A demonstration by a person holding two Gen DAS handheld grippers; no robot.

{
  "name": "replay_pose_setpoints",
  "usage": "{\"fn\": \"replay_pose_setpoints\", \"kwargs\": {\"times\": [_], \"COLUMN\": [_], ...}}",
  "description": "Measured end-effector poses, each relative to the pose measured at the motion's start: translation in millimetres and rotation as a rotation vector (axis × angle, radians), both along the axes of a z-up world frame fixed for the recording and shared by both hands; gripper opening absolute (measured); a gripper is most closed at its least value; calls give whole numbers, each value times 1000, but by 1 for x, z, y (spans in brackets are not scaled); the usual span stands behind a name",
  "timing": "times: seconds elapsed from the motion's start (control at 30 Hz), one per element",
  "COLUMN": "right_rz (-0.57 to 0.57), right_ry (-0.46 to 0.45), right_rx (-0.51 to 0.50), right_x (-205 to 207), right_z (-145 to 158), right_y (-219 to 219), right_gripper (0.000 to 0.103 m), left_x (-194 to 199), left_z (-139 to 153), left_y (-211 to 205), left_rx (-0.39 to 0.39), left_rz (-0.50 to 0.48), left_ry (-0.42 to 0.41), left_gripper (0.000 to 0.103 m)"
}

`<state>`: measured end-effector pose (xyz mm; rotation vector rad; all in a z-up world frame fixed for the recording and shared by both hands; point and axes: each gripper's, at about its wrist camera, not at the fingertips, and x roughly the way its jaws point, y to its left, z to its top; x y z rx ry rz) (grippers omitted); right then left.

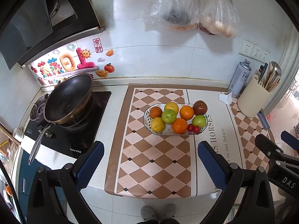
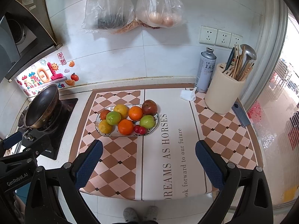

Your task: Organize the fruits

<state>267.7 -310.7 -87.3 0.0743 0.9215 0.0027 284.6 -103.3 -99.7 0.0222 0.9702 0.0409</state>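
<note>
Left tool (image 1: 150, 165): fingers spread wide, nothing between them, held above the near edge of the table (image 1: 104, 128) over the checkered mat (image 1: 158, 158). Right tool (image 2: 149, 165): likewise spread wide and empty, held above the mat's printed white band — its body also shows at the right edge of the left wrist view.

Ahead of both tools, apart from them, an oval plate (image 1: 147, 112) rests on the mat and carries all the fruit. Contents noted:
- two oranges (image 1: 179, 125), one at the front, one behind it
- two green apples (image 1: 169, 116), one mid-plate, one at the right end
- two yellow-green citrus (image 1: 158, 124), front left and rear
- a darker orange-red fruit (image 1: 155, 112) at the rear left
- a dark red apple (image 1: 200, 107) at the rear right, on the rim
- two small red fruits (image 1: 193, 128) touching each other at the front right

Beyond the plate, toward the wall: a crumpled tissue (image 2: 188, 94), a grey spray can (image 2: 205, 69) and a cream utensil holder (image 2: 222, 91) with chopsticks and a ladle. A cleaver (image 2: 241, 115) lies just beside the holder. To the left, a black wok (image 1: 68, 98) sits on the gas stove (image 1: 74, 130). Two plastic bags (image 2: 134, 5) hang on the tiled wall
</note>
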Motion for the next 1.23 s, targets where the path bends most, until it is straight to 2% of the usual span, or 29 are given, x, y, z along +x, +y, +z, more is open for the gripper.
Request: {"fn": "replay_pose_setpoints", "kwargs": {"times": [1.23], "right_rz": [17], "right_ry": [-2], "right_rx": [-2], "right_x": [-7], "right_z": [3], "right_y": [0], "right_gripper": [101], "left_x": [-5], "left_z": [6], "left_y": [-4], "left_rx": [-2], "left_rz": [7], "left_ry": [-16], "left_gripper": [103]}}
